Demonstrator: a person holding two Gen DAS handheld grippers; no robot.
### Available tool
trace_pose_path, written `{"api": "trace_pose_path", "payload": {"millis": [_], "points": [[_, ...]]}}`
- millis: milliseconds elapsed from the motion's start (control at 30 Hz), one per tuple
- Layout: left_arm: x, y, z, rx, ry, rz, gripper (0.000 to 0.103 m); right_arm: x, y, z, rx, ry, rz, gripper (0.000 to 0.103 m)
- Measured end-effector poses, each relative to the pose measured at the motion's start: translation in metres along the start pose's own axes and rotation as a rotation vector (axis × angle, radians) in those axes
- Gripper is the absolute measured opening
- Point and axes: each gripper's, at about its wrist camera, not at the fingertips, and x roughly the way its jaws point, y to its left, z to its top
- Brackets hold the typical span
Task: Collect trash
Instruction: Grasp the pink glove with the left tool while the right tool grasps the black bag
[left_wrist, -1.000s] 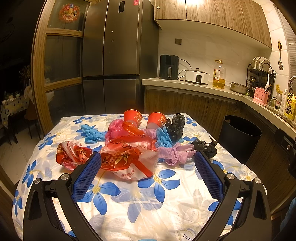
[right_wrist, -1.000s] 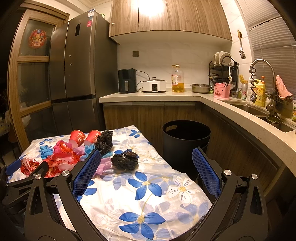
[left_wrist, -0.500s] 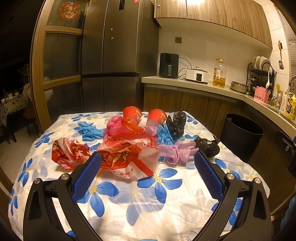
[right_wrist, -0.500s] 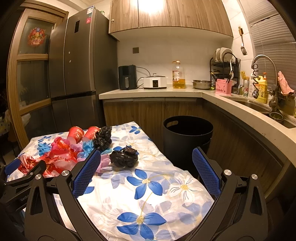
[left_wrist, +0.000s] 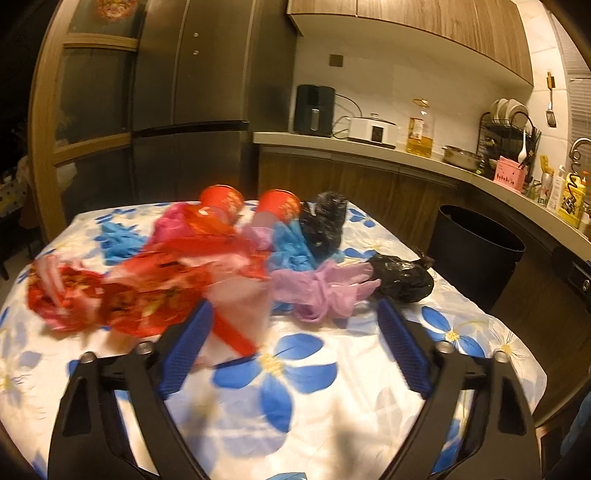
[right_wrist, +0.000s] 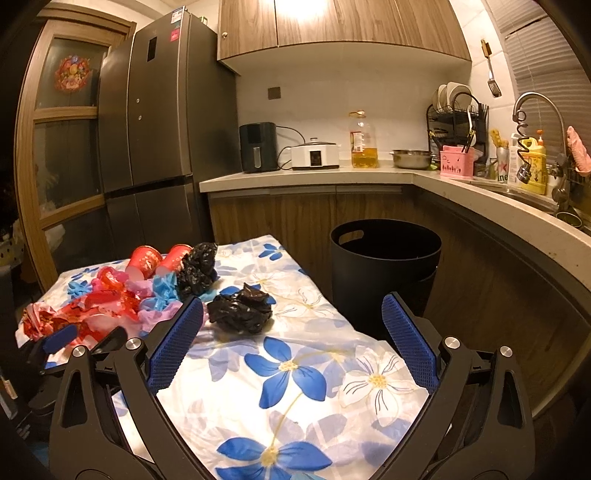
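Trash lies piled on the flowered table (left_wrist: 332, 406): a red-and-white plastic bag (left_wrist: 166, 291), two red cups (left_wrist: 221, 197), blue gloves (left_wrist: 291, 247), a purple glove (left_wrist: 321, 288) and two black bags (left_wrist: 402, 277). My left gripper (left_wrist: 291, 306) hangs low at the pile with its jaws closing. The red-and-white bag's end and the purple glove sit between its pads, and neither pad presses on them. My right gripper (right_wrist: 291, 301) is open over the table, with the crumpled black bag (right_wrist: 240, 310) just inside its left finger (right_wrist: 177, 339), untouched.
A black trash bin (right_wrist: 384, 258) stands on the floor past the table's right edge, below the curved counter (right_wrist: 480, 195). A fridge (right_wrist: 155, 147) rises behind the table. The left gripper's blue pad (right_wrist: 59, 338) shows at the right wrist view's left edge.
The left gripper dropped and pushed forward into the pile, and its jaws narrowed. The right gripper sank and came closer to the crumpled black bag.
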Motion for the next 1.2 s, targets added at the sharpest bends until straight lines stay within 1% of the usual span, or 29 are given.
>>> {"api": "trace_pose_path", "payload": {"millis": [100, 200, 367, 467, 533, 567, 633, 667, 700, 733, 833, 933, 1000, 1100, 1200], "points": [[0.022, -0.009, 0.004, -0.004, 0.016, -0.015, 0.080, 0.012, -0.006, -0.003, 0.012, 0.002, 0.005, 0.094], [0.043, -0.017, 0.009, -0.002, 0.029, -0.002, 0.078, 0.020, -0.012, -0.005, 0.021, -0.002, 0.003, 0.094], [0.074, -0.025, 0.011, 0.011, 0.078, 0.014, 0.067, 0.038, -0.016, -0.006, 0.022, -0.001, 0.008, 0.094], [0.087, -0.024, 0.007, 0.018, 0.113, 0.033, 0.056, 0.048, -0.013, -0.008, 0.015, -0.007, 0.020, 0.094], [0.097, -0.020, 0.004, 0.003, 0.154, 0.036, 0.043, 0.058, -0.009, -0.011, 0.006, -0.012, 0.035, 0.094], [0.101, -0.017, 0.003, -0.006, 0.168, 0.034, 0.040, 0.062, -0.008, -0.011, 0.006, -0.008, 0.043, 0.094], [0.105, -0.012, 0.002, -0.032, 0.191, 0.023, 0.028, 0.075, -0.003, -0.014, 0.009, 0.009, 0.061, 0.093], [0.107, -0.010, 0.002, -0.041, 0.197, 0.015, 0.025, 0.081, 0.000, -0.016, 0.010, 0.019, 0.070, 0.092], [0.107, -0.010, 0.002, -0.046, 0.202, 0.009, 0.019, 0.089, 0.003, -0.017, 0.009, 0.031, 0.077, 0.091], [0.107, -0.008, 0.001, -0.051, 0.203, 0.002, 0.015, 0.094, 0.005, -0.018, 0.008, 0.037, 0.081, 0.090], [0.105, -0.004, -0.001, -0.061, 0.193, -0.020, 0.009, 0.109, 0.011, -0.020, 0.009, 0.058, 0.102, 0.084], [0.100, -0.002, -0.001, -0.071, 0.177, -0.046, 0.007, 0.125, 0.014, -0.021, 0.021, 0.094, 0.124, 0.080], [0.091, -0.002, -0.001, -0.071, 0.150, -0.053, 0.006, 0.134, 0.015, -0.022, 0.030, 0.112, 0.136, 0.077], [0.076, 0.000, 0.001, -0.070, 0.106, -0.065, 0.006, 0.147, 0.019, -0.025, 0.035, 0.140, 0.149, 0.071], [0.064, 0.002, 0.003, -0.071, 0.075, -0.058, 0.006, 0.160, 0.021, -0.027, 0.056, 0.187, 0.175, 0.063]]}}
